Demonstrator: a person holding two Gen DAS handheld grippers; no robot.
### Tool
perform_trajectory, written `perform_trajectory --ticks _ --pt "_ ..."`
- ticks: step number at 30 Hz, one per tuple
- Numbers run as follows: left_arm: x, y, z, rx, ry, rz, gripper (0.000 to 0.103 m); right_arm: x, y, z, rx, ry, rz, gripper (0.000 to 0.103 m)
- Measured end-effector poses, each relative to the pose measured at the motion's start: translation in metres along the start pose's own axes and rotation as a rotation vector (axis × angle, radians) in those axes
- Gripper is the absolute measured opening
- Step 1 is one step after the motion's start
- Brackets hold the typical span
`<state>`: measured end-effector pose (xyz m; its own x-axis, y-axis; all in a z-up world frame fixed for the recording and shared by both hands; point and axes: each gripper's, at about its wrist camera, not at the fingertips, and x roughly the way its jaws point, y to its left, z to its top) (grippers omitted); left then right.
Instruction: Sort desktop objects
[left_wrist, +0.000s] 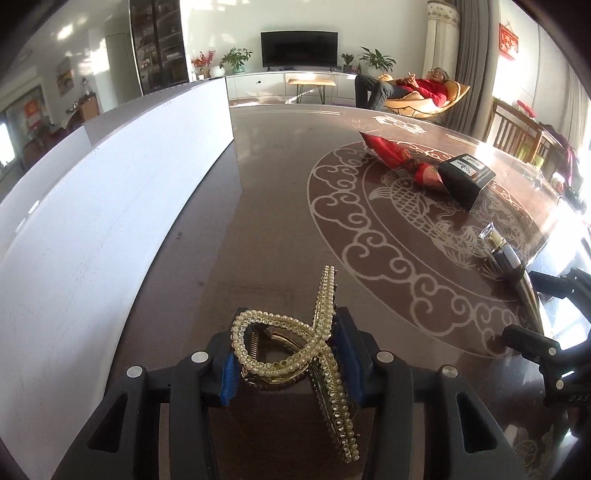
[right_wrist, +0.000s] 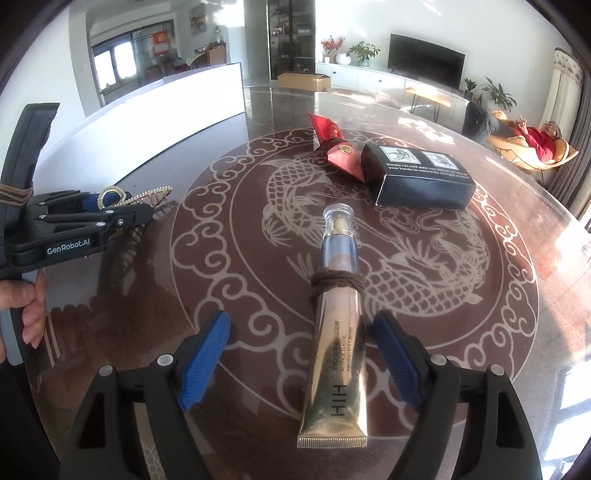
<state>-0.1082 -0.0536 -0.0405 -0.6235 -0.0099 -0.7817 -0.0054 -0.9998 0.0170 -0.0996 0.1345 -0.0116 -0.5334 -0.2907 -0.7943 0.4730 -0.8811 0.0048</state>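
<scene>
The right tool hangs released over the dark brown table with its pale dragon inlay. Between its spread blue pads lies a gold cream tube with a clear cap and a brown band around its middle. The tube's long axis runs straight ahead along the fingers, crimped flat end nearest the tool, capped end pointing away toward the black rectangular cardboard box. A red foil-wrapped packet touches the left end of that box. To pinch the tube, the fingers likely need only to drop and shut across its narrow width.

The left tool, well to the left of the tube, is clenched on a gold pearl-studded hair claw clip, held near a long white panel.
</scene>
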Motion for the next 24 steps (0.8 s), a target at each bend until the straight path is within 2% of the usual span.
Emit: perform_trajectory --ticks 3,7,9,11,13,18,24 --pt "0.001 -0.0003 0.0006 -0.01 -0.001 0.007 0.05 0.0022 -0.0017 0.0004 0.008 0.012 -0.01 0.092" --pt "0.0019 0.0045 -0.001 -0.024 0.007 0.013 0.059 0.0016 -0.0024 0.0003 0.01 0.015 -0.012 0.093" --pt "0.0036 0.0023 -0.001 -0.018 0.018 0.014 0.07 0.0016 -0.0027 0.0003 0.01 0.014 -0.012 0.093" --pt "0.0068 0.0033 -0.0003 -0.025 0.042 0.013 0.091 0.0016 -0.0025 0.0004 0.01 0.015 -0.012 0.093" --pt "0.0091 0.0012 0.0001 -0.019 0.056 0.014 0.096 0.0018 -0.0023 0.0004 0.009 0.015 -0.01 0.094" --pt "0.0091 0.0025 -0.0024 -0.035 0.067 0.026 0.103 0.0022 -0.0027 -0.0004 0.008 0.017 -0.008 0.095" --pt "0.0101 0.0037 -0.0033 -0.045 0.071 0.025 0.103 0.0045 0.0004 -0.0002 -0.003 0.025 -0.003 0.1"
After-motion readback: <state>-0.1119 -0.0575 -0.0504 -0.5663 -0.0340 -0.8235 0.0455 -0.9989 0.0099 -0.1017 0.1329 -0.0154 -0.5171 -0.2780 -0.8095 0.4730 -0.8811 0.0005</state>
